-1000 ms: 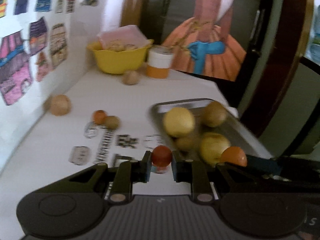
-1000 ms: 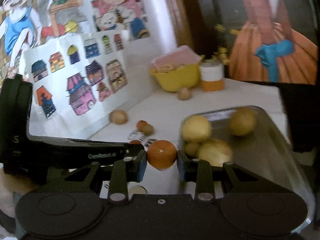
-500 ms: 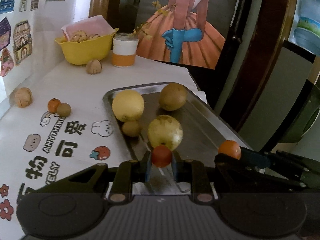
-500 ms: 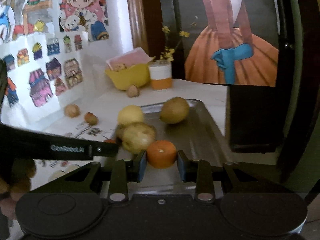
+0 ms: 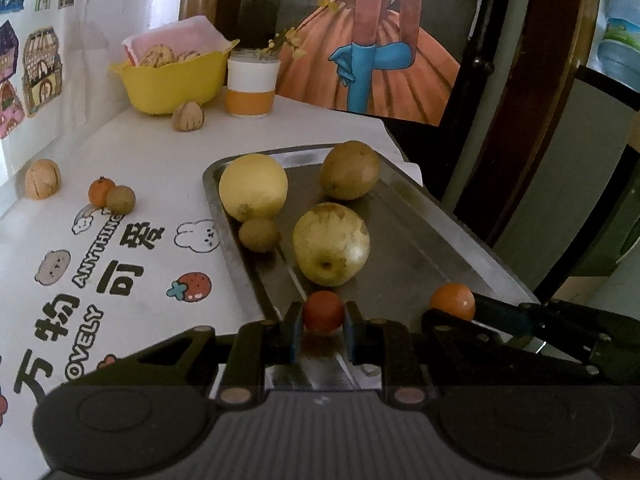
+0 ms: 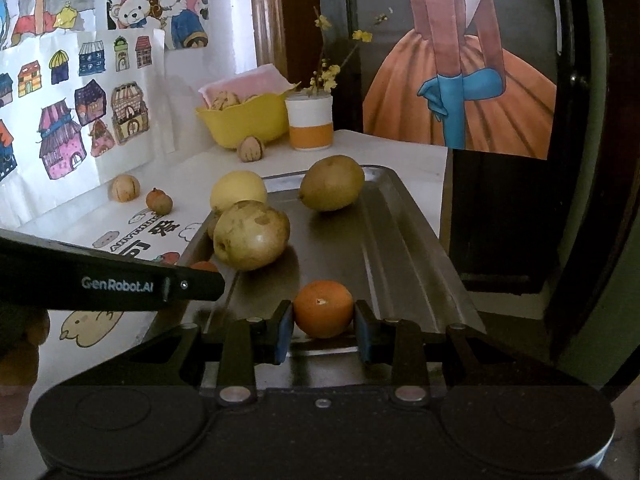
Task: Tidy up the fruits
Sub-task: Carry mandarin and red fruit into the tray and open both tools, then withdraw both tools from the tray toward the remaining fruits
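Where the left wrist view looks down along its own fingers, the left gripper is closed to a narrow gap on a small red fruit, round and smooth, pinched between the blue pads just above the near end of the metal tray. Only this view shows the printed mat at full width on the left, with its cartoon strawberry, rabbit and bold lettering. On the tray lie a smooth yellow fruit at the far left, a brown-green fruit at the far end, a small brown fruit touching the yellow one, and a mottled yellow-green apple in the middle. At the right the other tool's arm reaches in with an orange at its tip.

From the right wrist view, the right gripper is closed about halfway on that orange (dimpled skin, pale stem scar on top), held low over the tray's near end; I cannot tell whether it touches the ribbed, dull grey metal. This view alone shows the wall drawings of houses and the black side of the left tool with white lettering, crossing in from the left. The apple looks browner and speckled here. Far back stand a wavy-edged yellow bowl and a white-and-orange cup holding a sprig, with a walnut in front of the bowl.
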The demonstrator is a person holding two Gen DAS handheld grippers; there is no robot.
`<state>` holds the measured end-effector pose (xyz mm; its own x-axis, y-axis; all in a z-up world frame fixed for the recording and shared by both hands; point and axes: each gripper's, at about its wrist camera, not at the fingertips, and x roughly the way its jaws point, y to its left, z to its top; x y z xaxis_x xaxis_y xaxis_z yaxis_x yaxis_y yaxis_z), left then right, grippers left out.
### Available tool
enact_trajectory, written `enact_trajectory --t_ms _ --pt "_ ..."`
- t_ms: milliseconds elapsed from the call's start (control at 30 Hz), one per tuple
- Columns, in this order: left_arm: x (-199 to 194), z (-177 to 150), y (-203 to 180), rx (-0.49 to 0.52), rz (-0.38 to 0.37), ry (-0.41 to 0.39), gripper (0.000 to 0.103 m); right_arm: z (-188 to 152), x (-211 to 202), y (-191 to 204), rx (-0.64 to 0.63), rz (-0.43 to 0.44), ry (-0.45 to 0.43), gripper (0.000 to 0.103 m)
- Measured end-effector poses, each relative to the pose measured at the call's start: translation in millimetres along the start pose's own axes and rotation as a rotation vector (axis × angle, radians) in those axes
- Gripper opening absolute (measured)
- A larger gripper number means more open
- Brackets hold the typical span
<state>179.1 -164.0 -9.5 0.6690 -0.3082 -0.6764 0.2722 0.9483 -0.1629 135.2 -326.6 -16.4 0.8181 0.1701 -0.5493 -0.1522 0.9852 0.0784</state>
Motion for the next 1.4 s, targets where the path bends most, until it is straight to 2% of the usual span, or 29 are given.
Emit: enact_trajectory --t_ms 233,433,500,533,600,700,800,1000,1200,1300,1400 --pt "3 -2 6 -0.029 -0.011 0.014 0.025 -1 -1 0 -0.001 0.001 -0.007 0.037" --pt "-6 -3 13 -0.074 -0.056 0.005 0.036 -1 -11 3 -0.024 -0.010 -0.031 0.051" --pt "-11 -4 14 -0.082 -0.070 -0.005 0.046 -1 -16 5 -0.034 -0.016 -0.041 0.061" --pt "-15 -4 14 -0.083 -0.076 -0.014 0.061 0 -19 6 -0.037 -0.021 -0.047 0.063" --pt "-24 -5 15 -0.088 -0.054 -0.037 0.078 0 -27 8 -0.036 -0.026 -0.060 0.075" --pt "-35 -6 18 -0.083 -0.060 -0.053 0.082 1 -39 11 -0.034 -0.031 -0.078 0.086" --pt "-46 -9 23 -0.082 -0.054 -0.053 0.093 2 -51 14 -0.025 -0.042 -0.088 0.099" --pt "-70 -22 38 -0.053 -0.058 -0.035 0.101 -1 -74 27 0.009 -0.035 -0.054 0.102" --pt "-91 -38 64 -0.079 -0.020 -0.022 0.101 -6 -85 49 0.020 -0.001 -0.002 0.102" --pt "-100 -44 80 -0.096 0.019 -0.030 0.102 -6 -87 62 0.024 0.027 0.014 0.102" --pt "-109 -47 96 -0.113 0.098 -0.034 0.102 -2 -85 75 0.022 0.058 0.021 0.102"
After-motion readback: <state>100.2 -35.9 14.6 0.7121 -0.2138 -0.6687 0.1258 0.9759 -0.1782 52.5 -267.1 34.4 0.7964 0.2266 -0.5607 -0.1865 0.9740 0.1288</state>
